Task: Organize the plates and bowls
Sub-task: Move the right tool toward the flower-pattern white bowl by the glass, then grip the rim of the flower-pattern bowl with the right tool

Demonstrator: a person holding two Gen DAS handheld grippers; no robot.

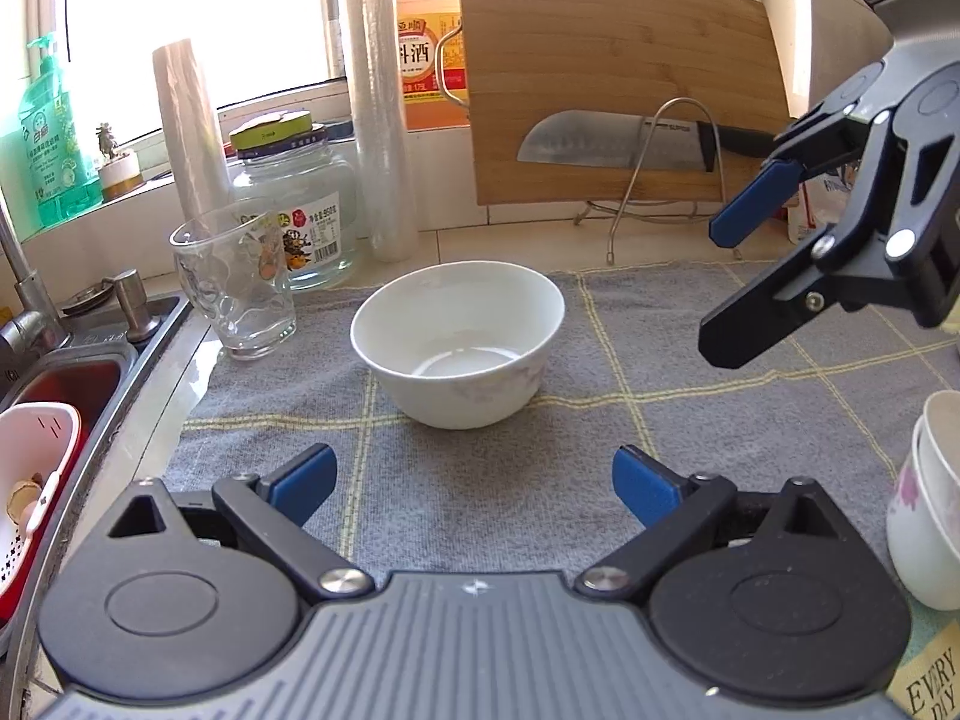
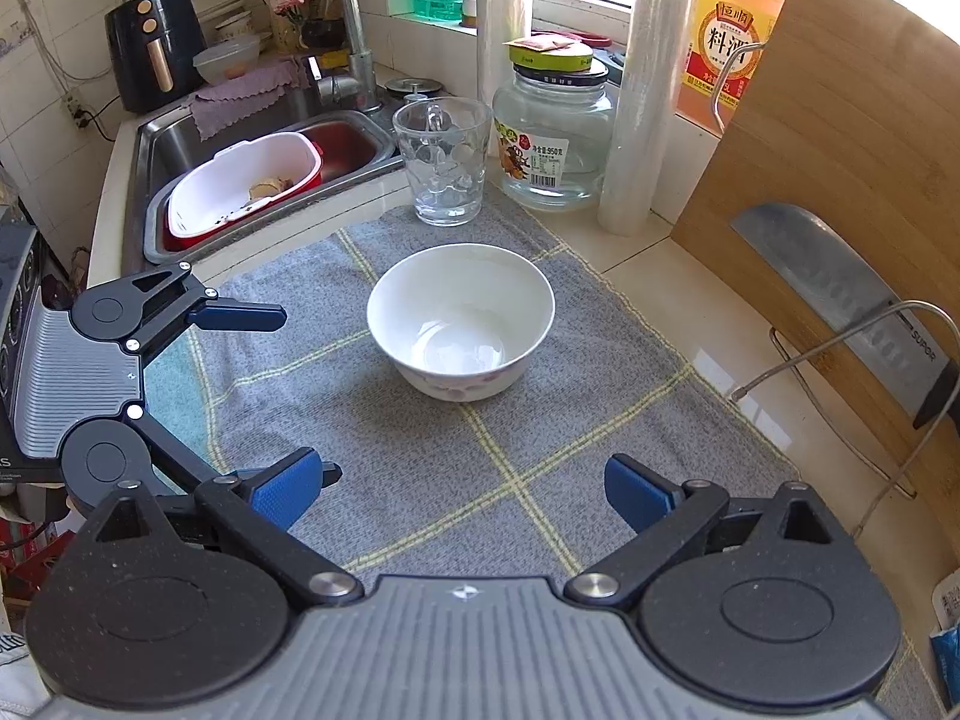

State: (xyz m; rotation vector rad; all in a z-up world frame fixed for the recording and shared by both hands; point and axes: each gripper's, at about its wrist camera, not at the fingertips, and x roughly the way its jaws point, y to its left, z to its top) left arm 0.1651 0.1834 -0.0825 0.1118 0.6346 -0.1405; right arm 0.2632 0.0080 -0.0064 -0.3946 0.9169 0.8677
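1. The left gripper [image 1: 471,483] sits nearest in its own view, its blue-padded jaws spread wide with nothing between them; its grey body fills the lower edge and is cut off by the frame.
2. The right gripper [image 2: 462,492] is likewise spread and empty; in the left wrist view it enters from the upper right [image 1: 720,288], its top cropped.
3. Both hover over a grey towel [image 2: 540,480] with pale yellow checks, spread on the counter; its near end is hidden behind the gripper bodies.
4. A white bowl [image 2: 461,321] stands upright and empty on the towel, ahead of both grippers and touching neither; a faint purple floral print shows on its side.
5. At the right edge of the left wrist view, stacked bowls [image 1: 927,504] are cut off by the frame, so their number cannot be told.
6. Beyond the bowl, a clear drinking glass [image 2: 443,161] stands at the towel's far edge; just beside it is a lidded glass jar [image 2: 555,138].
7. To the left lies the sink [image 2: 180,138] holding a red-and-white colander [image 2: 240,192]; its contents are too small to name.
8. Farthest back, a bamboo cutting board [image 1: 618,78] leans on a wire rack with a knife [image 1: 612,144] before it; the window behind is washed out by glare.
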